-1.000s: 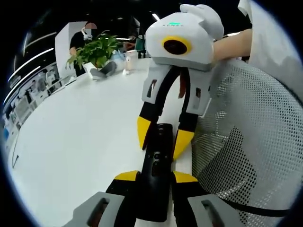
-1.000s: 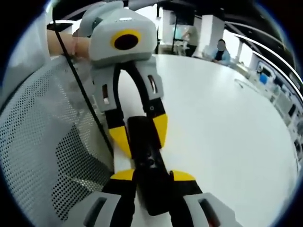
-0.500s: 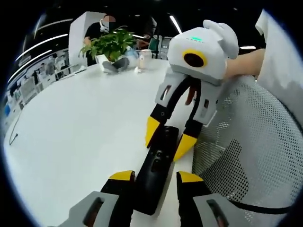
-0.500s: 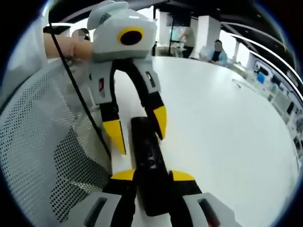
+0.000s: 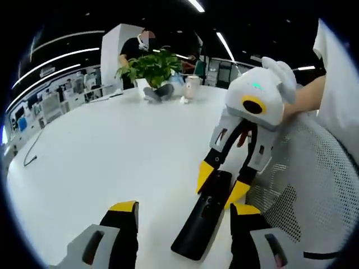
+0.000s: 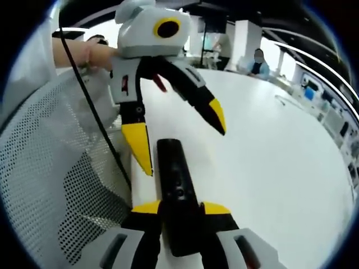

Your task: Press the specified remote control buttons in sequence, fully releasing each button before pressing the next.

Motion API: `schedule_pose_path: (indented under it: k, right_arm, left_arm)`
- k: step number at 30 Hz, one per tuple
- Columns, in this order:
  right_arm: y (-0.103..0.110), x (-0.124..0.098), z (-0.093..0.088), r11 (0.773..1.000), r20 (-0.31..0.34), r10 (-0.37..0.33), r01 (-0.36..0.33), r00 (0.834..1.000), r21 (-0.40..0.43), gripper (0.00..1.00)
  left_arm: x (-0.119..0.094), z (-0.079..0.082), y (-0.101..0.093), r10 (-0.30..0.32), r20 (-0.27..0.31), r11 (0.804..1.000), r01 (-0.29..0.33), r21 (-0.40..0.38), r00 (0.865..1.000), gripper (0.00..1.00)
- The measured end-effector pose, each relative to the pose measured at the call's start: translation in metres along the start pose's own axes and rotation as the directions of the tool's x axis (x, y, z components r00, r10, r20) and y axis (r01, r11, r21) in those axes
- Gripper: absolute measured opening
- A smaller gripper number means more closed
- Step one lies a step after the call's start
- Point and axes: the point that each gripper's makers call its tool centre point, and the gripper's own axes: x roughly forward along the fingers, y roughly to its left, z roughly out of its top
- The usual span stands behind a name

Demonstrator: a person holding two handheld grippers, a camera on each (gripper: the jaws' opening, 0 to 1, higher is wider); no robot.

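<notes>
A black remote control [image 5: 199, 228] lies on the white table [image 5: 112, 151], close to its edge. In the left gripper view my left gripper [image 5: 184, 208] stands wide open, its yellow tips well apart on either side of the remote's near end and not touching it. The right gripper [image 5: 221, 182] reaches in from the right, shut on the remote's far end. In the right gripper view the remote [image 6: 173, 165] runs up from between my right gripper's [image 6: 181, 208] shut jaws. Above it, the left gripper [image 6: 178, 137] hangs with jaws spread wide.
A white mesh chair back [image 5: 314, 185] stands beside the table edge, also seen as mesh chair back [image 6: 50, 168]. A potted plant [image 5: 152, 67] and a cup [image 5: 193, 87] sit at the table's far side, with a person [image 5: 140, 47] behind. A thin cable [image 5: 31, 157] lies at the left.
The left gripper has opened from shut on the remote to wide open and pulled back from it. The right gripper has stayed shut on the remote.
</notes>
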Motion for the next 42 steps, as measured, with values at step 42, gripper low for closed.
schedule_pose_path:
  k: [42]
  right_arm:
    - [-0.002, 0.001, 0.002, 1.0, 0.021, -0.007, 0.007, 1.0, 0.007, 0.23]
  left_arm:
    - [-0.114, 0.091, 0.1, 0.489, 0.511, 0.869, -0.343, -0.358, 0.707, 1.0]
